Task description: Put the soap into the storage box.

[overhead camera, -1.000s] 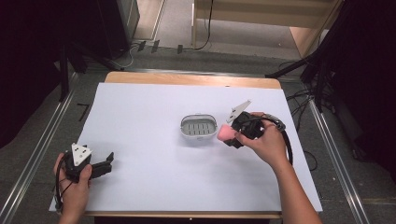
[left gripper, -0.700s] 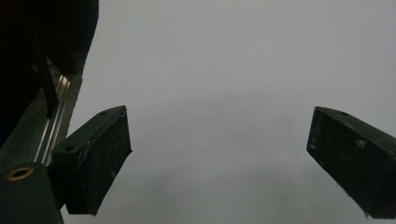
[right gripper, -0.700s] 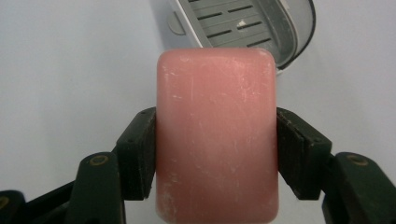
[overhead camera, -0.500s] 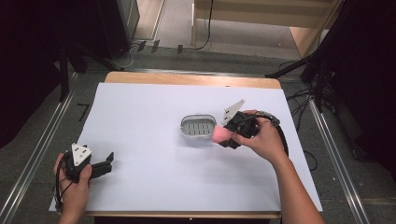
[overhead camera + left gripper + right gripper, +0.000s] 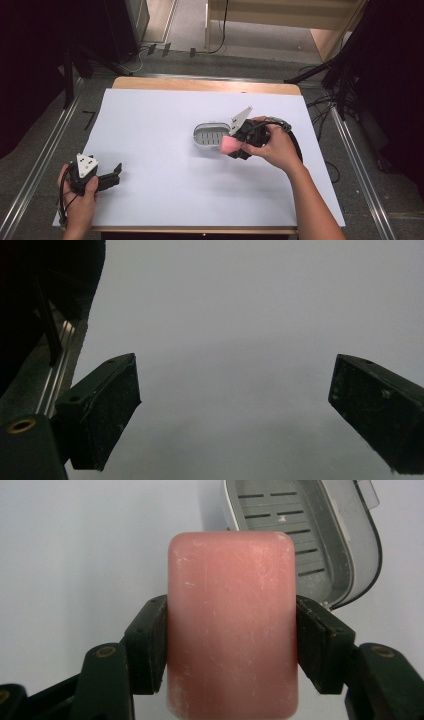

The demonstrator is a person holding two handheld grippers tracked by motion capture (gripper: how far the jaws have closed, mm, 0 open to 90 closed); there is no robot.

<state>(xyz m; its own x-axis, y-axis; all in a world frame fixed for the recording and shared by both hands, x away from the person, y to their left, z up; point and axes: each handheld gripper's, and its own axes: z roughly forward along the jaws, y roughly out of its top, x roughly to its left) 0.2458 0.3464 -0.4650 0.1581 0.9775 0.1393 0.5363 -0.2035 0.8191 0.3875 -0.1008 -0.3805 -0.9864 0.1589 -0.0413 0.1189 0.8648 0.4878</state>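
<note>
A pink bar of soap (image 5: 231, 625) sits clamped between the two black jaws of my right gripper (image 5: 231, 647), which is shut on it. In the high view the soap (image 5: 229, 145) hangs just off the near right edge of a grey slotted soap dish (image 5: 210, 135) on the white table cover. The dish (image 5: 305, 535) is open, with nothing in it, up and to the right of the soap in the right gripper view. My left gripper (image 5: 118, 172) rests at the near left of the table, jaws wide apart (image 5: 235, 405) over bare white surface.
A white sheet (image 5: 165, 125) covers the wooden table. Metal rails (image 5: 40, 165) run along both sides of it, and cables lie on the floor at the right (image 5: 325, 115).
My right gripper has carried the soap a little left, closer to the dish's near right edge. The left gripper has stayed put.
</note>
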